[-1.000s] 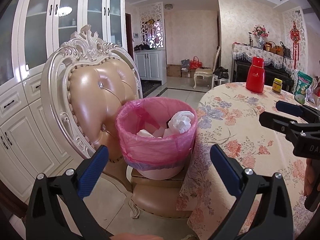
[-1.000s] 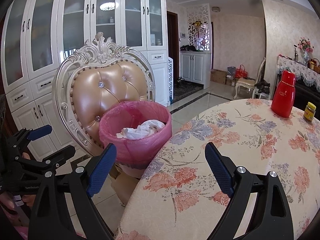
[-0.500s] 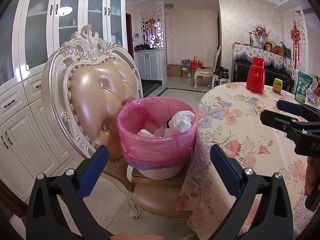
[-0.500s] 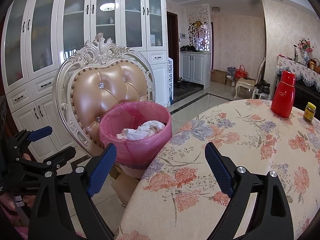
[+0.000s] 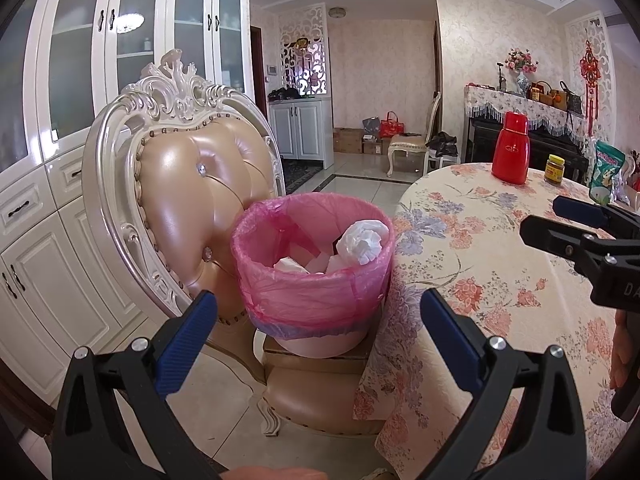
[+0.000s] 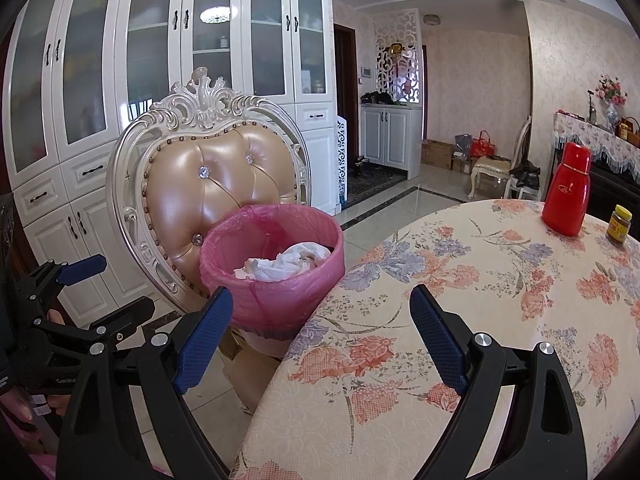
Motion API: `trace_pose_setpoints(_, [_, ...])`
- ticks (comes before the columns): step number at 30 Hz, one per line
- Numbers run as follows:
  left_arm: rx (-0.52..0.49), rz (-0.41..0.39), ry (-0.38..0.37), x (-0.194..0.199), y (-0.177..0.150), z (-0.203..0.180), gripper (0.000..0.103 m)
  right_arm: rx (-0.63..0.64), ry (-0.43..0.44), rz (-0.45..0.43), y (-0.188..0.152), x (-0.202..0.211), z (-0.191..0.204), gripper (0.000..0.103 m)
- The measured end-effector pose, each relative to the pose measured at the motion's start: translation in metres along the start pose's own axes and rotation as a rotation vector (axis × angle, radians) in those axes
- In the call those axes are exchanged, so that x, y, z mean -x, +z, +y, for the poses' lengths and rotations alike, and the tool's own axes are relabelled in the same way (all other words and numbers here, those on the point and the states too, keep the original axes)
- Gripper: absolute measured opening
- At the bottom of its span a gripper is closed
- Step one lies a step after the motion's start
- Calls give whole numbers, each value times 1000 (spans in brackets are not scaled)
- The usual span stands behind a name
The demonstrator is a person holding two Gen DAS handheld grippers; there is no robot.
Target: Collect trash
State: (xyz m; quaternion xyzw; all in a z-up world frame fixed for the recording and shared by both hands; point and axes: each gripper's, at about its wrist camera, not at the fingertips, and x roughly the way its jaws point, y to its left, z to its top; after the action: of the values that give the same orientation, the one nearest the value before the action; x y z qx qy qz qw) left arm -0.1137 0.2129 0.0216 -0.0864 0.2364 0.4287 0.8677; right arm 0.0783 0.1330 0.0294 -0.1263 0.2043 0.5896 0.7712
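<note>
A bin lined with a pink bag (image 5: pixel 316 296) stands on the seat of an ornate chair (image 5: pixel 188 200), against the table edge. It holds crumpled white paper trash (image 5: pixel 362 242); the bin (image 6: pixel 280 300) and the trash (image 6: pixel 286 266) also show in the right wrist view. My left gripper (image 5: pixel 320 328) is open and empty, held in front of the bin. My right gripper (image 6: pixel 322 328) is open and empty over the table edge beside the bin. The right gripper (image 5: pixel 576 228) shows at the right of the left wrist view, and the left gripper (image 6: pixel 100 284) at the left of the right wrist view.
A round table with a floral cloth (image 5: pixel 500 264) carries a red flask (image 5: pixel 510 154), a yellow-lidded jar (image 5: pixel 555 168) and a green snack bag (image 5: pixel 606 172) at its far side. White cabinets (image 6: pixel 120 80) line the left wall. Tiled floor (image 5: pixel 360 184) lies beyond.
</note>
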Motion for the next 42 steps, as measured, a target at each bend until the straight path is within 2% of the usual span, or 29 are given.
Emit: trace_pose_setpoints(42, [1, -7, 18, 8, -2, -4, 98, 11, 12, 1, 4, 2, 10, 85])
